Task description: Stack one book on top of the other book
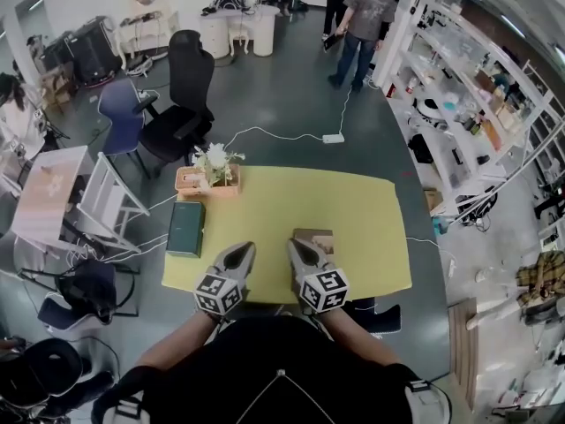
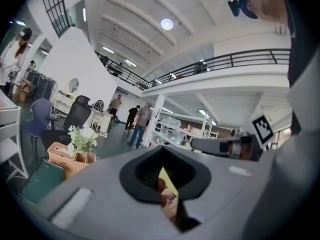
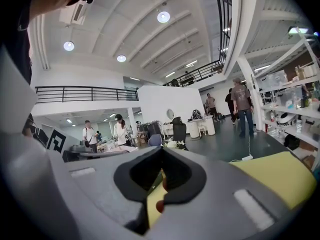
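Note:
A dark green book (image 1: 185,228) lies at the left edge of the yellow table (image 1: 362,210). A brown book (image 1: 318,237) lies near the front edge, partly hidden by my right gripper (image 1: 298,247), which hovers at its left side, shut and empty. My left gripper (image 1: 242,253) is also shut and empty, over bare table between the two books. In the left gripper view the green book (image 2: 36,182) is at lower left and the shut jaws leave only a narrow slit. The right gripper view shows its jaws shut over the yellow table (image 3: 280,176).
A wicker basket (image 1: 196,182) with white flowers (image 1: 214,157) stands at the table's far left corner, just behind the green book. Office chairs (image 1: 181,104) and a white rack (image 1: 110,197) stand to the left. Shelving (image 1: 477,104) lines the right. People stand at the far end of the room.

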Tool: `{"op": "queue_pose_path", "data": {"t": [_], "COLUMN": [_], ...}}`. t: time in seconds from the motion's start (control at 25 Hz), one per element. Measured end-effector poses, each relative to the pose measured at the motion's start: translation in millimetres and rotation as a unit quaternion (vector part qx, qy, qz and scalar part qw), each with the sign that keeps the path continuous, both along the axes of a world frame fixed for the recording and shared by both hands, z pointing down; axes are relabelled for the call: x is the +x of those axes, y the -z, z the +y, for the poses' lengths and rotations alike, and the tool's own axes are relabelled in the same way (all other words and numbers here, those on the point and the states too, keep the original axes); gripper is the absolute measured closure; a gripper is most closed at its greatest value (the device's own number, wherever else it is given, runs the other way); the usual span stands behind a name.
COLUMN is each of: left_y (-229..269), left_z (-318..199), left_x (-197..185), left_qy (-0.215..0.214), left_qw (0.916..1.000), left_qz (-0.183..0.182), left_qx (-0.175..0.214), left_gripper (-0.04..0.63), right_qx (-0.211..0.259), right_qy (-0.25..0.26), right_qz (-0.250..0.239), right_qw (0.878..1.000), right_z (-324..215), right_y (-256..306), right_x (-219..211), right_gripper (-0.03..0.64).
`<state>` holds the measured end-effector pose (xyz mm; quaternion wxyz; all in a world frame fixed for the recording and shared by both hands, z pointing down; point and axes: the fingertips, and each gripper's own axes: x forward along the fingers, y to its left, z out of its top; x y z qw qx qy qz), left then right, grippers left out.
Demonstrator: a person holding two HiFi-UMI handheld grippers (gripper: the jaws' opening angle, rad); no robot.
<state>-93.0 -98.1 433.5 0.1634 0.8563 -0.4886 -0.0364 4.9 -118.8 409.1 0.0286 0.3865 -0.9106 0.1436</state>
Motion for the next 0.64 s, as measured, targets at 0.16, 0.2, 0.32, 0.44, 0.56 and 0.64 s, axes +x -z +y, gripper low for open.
{"op": "queue_pose_path", "data": {"t": [0.16, 0.2, 0.32, 0.44, 0.56, 0.64], "left_y": [1.2, 2.3, 3.7, 3.3, 3.5, 3.2], "left_z": [-1.0, -1.0, -0.5, 0.8, 1.6, 2.1], "left_x": [2.3, 2.9, 3.9, 3.9, 3.9, 4.0], "left_qy": [-0.005, -0.006, -0.007, -0.008, -0.007, -0.007], "left_qw": [1.0, 1.0, 1.0, 1.0, 1.0, 1.0], "left_qz": [-0.002, -0.002, -0.003, -0.004, -0.003, -0.002], "left_qx": [0.002, 0.002, 0.001, 0.001, 0.0, -0.001], "left_gripper": [0.588, 0.588, 0.588, 0.588, 0.588, 0.588], "right_qx": [0.0, 0.001, 0.004, 0.007, 0.009, 0.01], "right_qy": [-0.007, -0.008, -0.009, -0.008, -0.008, -0.008], "right_qz": [-0.001, 0.001, 0.008, 0.011, 0.015, 0.018], "right_qw": [1.0, 1.0, 1.0, 1.0, 1.0, 1.0], "right_z": [0.1, 0.7, 3.0, 4.8, 5.6, 5.9], "right_y": [-0.9, -0.6, -0.2, -0.8, -0.7, -1.0], "right_x": [3.4, 4.1, 5.1, 4.1, 3.5, 3.4], "right_gripper": [0.614, 0.614, 0.614, 0.614, 0.614, 0.614]}}
